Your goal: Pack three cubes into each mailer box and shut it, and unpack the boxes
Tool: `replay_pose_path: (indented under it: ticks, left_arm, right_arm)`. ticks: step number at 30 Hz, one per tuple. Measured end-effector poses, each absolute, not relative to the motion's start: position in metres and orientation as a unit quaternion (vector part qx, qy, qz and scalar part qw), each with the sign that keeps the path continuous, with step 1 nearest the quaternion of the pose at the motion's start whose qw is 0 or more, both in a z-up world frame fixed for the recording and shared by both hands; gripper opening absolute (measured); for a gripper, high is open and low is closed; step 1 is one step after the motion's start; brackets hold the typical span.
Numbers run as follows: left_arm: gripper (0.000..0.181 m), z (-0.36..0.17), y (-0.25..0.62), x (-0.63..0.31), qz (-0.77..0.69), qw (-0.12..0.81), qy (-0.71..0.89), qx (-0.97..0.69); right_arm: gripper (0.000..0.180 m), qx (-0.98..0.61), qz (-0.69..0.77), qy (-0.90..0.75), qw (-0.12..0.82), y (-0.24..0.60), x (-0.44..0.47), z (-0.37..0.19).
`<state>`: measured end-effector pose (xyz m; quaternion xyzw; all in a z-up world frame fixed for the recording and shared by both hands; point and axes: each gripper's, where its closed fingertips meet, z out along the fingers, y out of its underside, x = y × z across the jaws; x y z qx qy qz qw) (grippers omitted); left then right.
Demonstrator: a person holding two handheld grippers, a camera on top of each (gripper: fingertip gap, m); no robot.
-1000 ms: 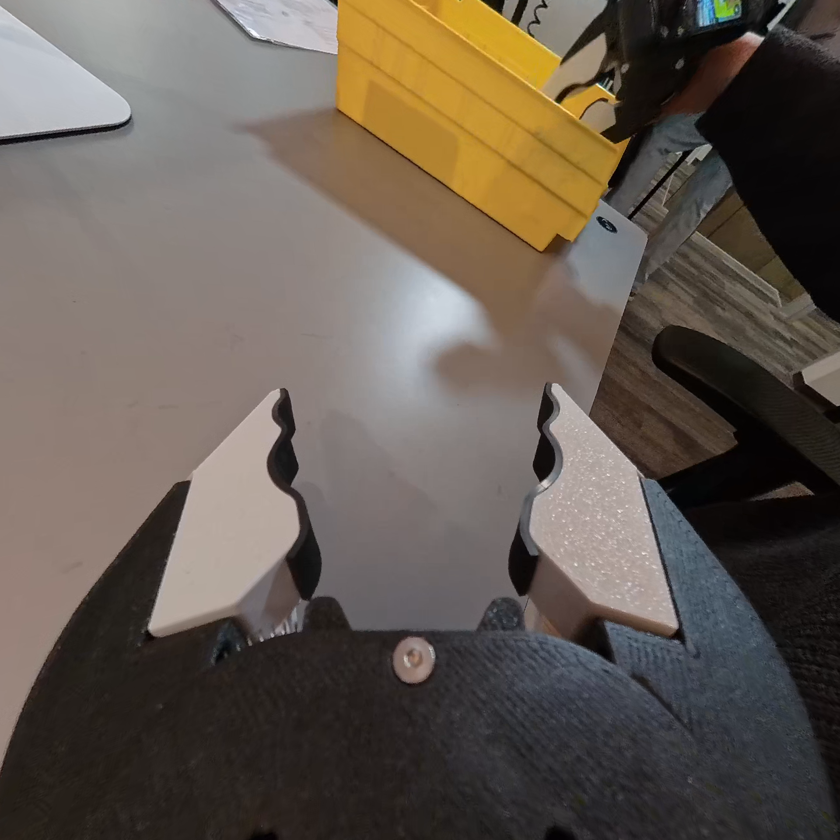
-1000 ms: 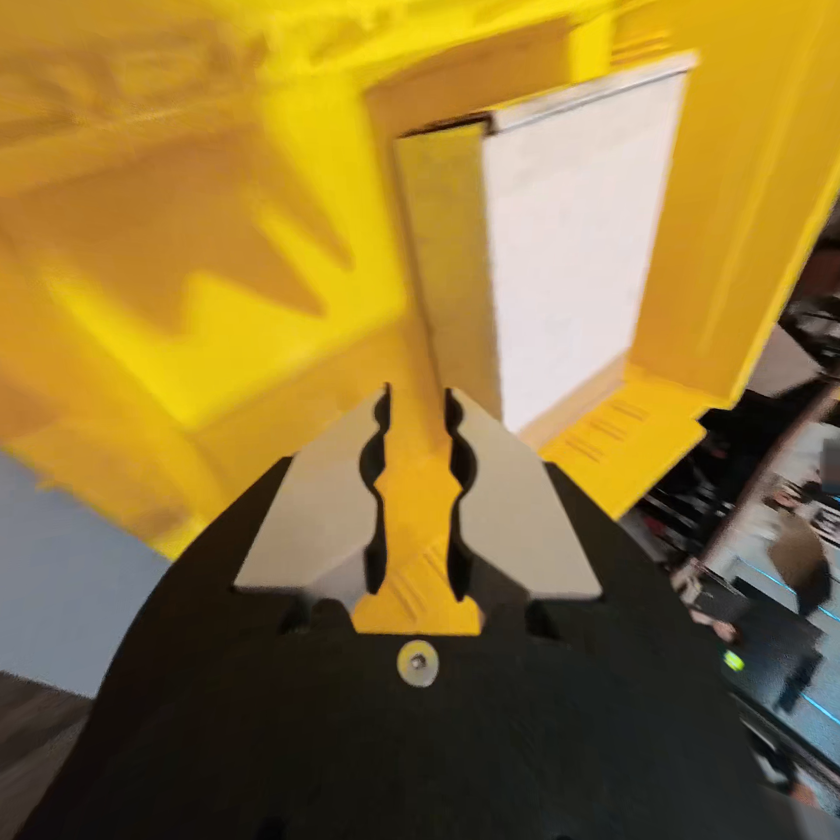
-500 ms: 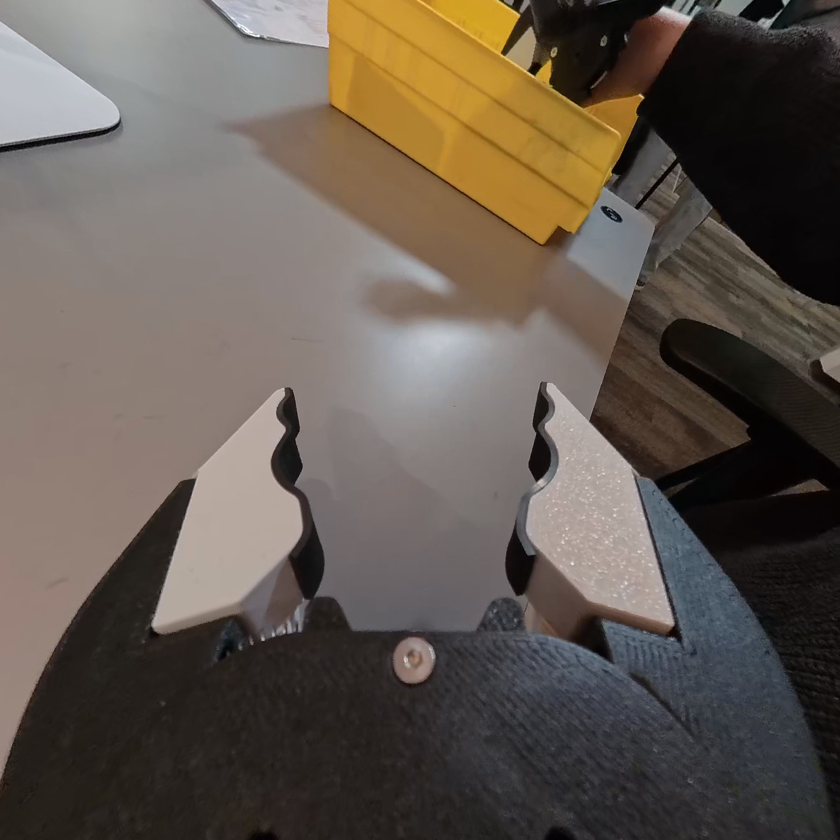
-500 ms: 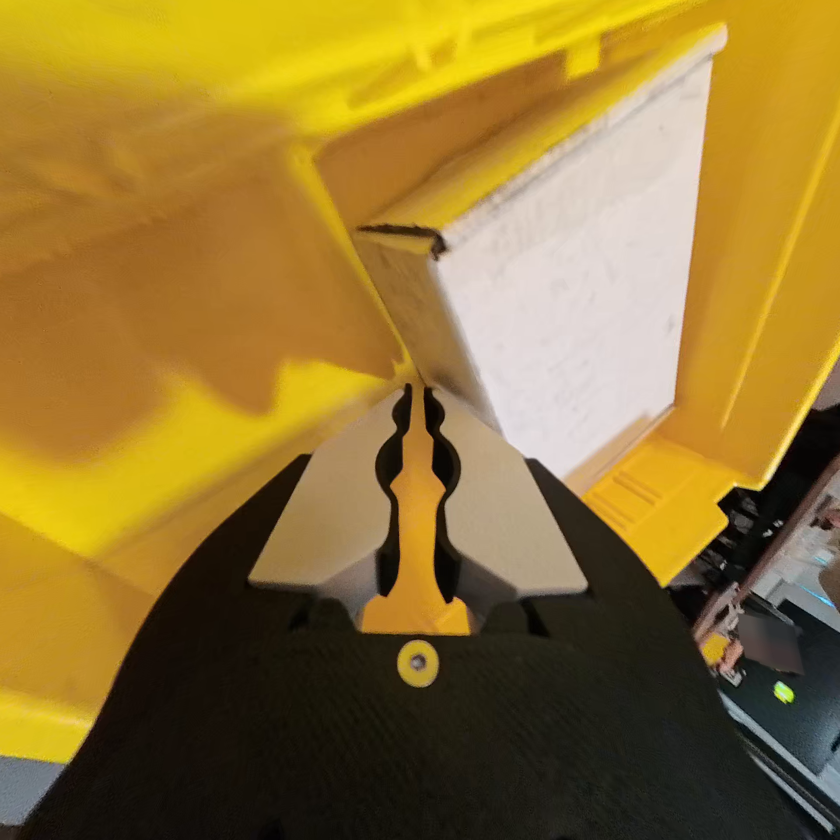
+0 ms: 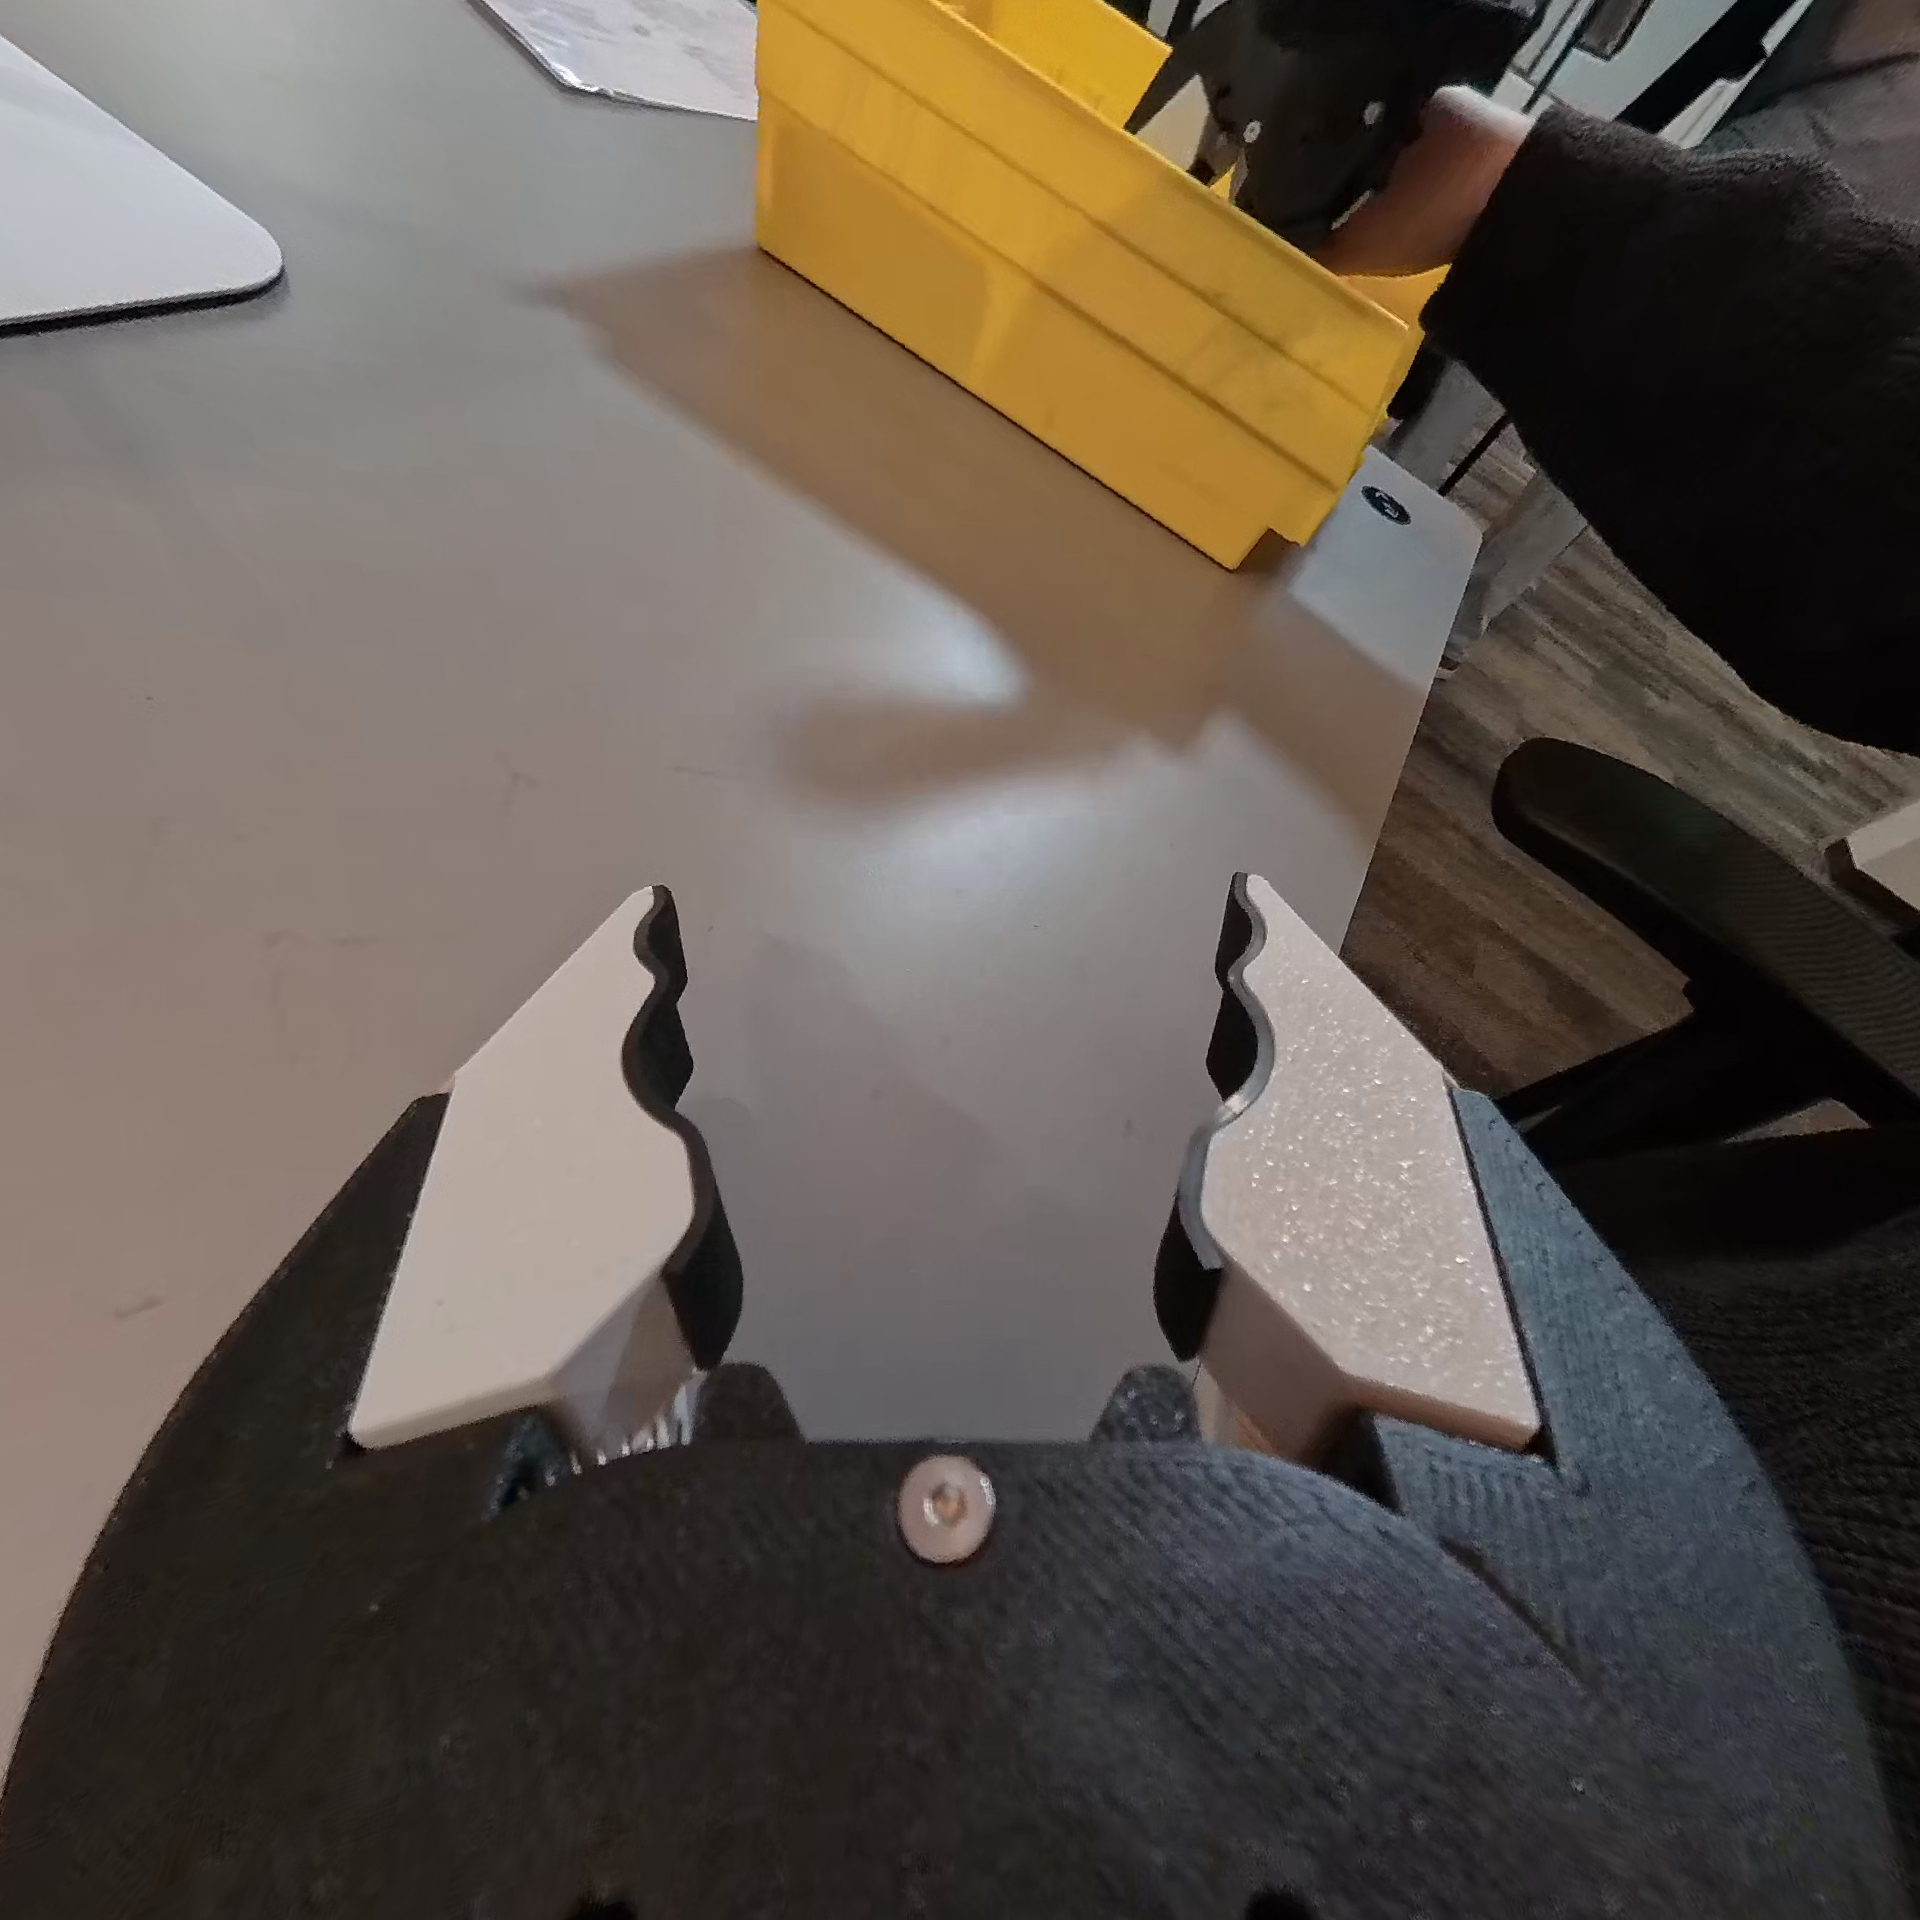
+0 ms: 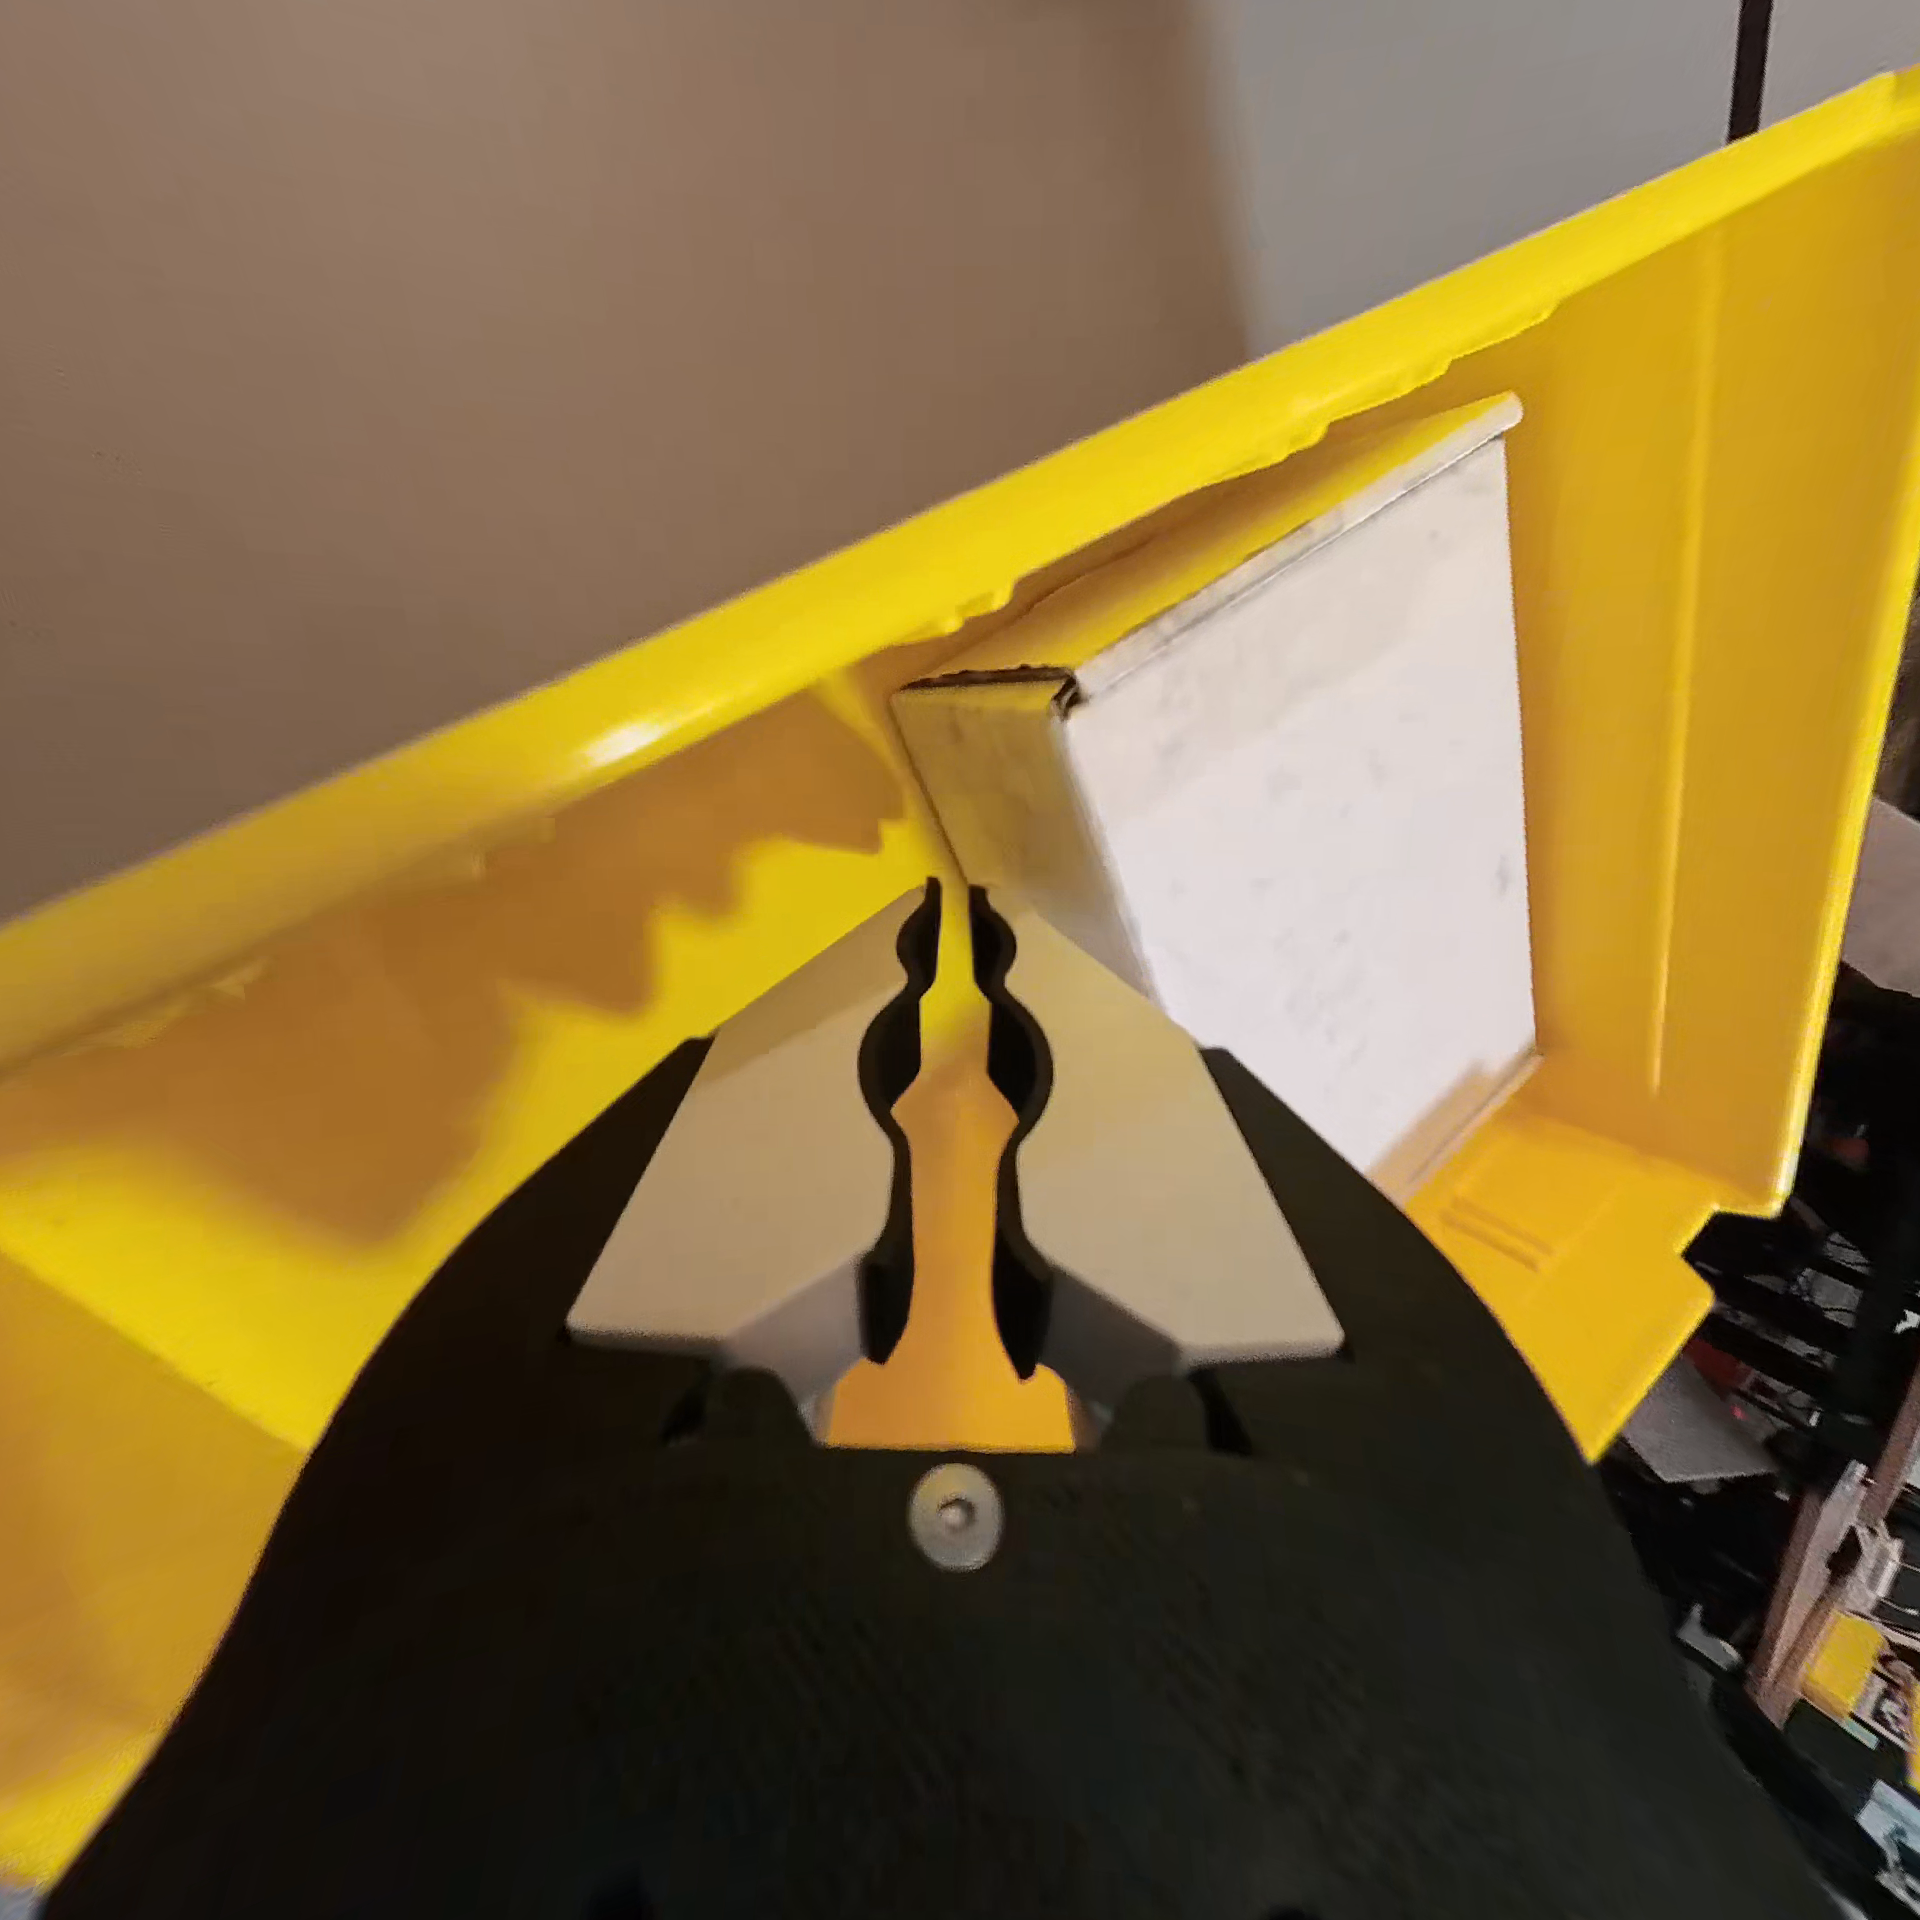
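A: White mailer box (image 6: 1309, 831) lying flat in the far end of the yellow bin (image 6: 1704, 644), pressed against the end wall. No cubes visible in either view.

B: Right gripper (image 6: 952, 899) down inside the bin, just beside the box's near corner. Fingers (image 6: 774, 1164) almost closed, only a thin slit between them, gripping nothing.

A: Left gripper (image 5: 951, 914) low over bare bench (image 5: 416, 644), well apart from the bin. Fingers spread wide, empty.

B: Bin standing near the bench's far right corner, close to that edge. Probably reaching for the box to lift it out.

A: Risks from here: too narrow a gap to take the box's edge, so likely a shove into the wall instead of a grip. Also, a snug fit, so maybe a dragged bin, even off the near edge. Nothing steadying the bin.
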<state>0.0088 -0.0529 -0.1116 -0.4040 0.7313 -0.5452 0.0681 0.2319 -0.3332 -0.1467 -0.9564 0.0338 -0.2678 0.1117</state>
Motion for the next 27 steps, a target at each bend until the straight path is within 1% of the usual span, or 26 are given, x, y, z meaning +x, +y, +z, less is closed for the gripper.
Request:
replay_pose_path:
  ticks: [2,4,6,8,10,13,15,18,21,24,27]
  left_arm:
    - [0.102,-0.112,-0.053,0.008,-0.545,0.067,0.732,-0.404]
    - [0.102,-0.111,-0.053,0.009,-0.545,0.069,0.731,-0.404]
    - [0.102,-0.111,-0.053,0.009,-0.546,0.071,0.731,-0.404]
    - [0.101,-0.112,-0.053,0.009,-0.545,0.07,0.731,-0.404]
    - [0.101,-0.112,-0.054,0.008,-0.545,0.068,0.732,-0.403]
    - [0.1,-0.111,-0.056,0.008,-0.548,0.065,0.73,-0.403]
    - [0.1,-0.11,-0.055,0.009,-0.547,0.067,0.73,-0.405]
    - [0.099,-0.1,-0.043,0.015,-0.535,0.089,0.726,-0.423]
    - [0.105,-0.07,-0.001,0.031,-0.537,0.166,0.698,-0.443]
    - [0.112,-0.027,0.085,0.042,-0.523,0.266,0.643,-0.492]
    - [0.11,0.019,0.211,0.031,-0.501,0.364,0.537,-0.573]
  right_arm:
    - [0.005,-0.955,-0.278,0.033,0.096,-0.342,0.229,-0.14]
    - [0.006,-0.945,-0.312,0.046,0.092,-0.356,0.233,-0.122]
    - [0.006,-0.924,-0.35,0.089,0.122,-0.37,0.238,-0.09]
    - [0.006,-0.898,-0.374,0.14,0.183,-0.374,0.236,-0.05]
    - [0.006,-0.868,-0.386,0.168,0.264,-0.361,0.224,-0.007]
    - [0.007,-0.832,-0.355,0.146,0.401,-0.304,0.179,0.041]
    - [0.012,-0.817,-0.308,0.126,0.471,-0.256,0.141,0.054]
    - [0.031,-0.813,-0.164,0.114,0.548,-0.176,0.075,0.036]
    - [0.043,-0.804,-0.004,0.127,0.581,-0.11,0.017,0.0]
    - [0.044,-0.803,0.072,0.126,0.578,-0.074,-0.014,-0.032]
    - [0.041,-0.8,0.091,0.121,0.58,-0.059,-0.028,-0.05]
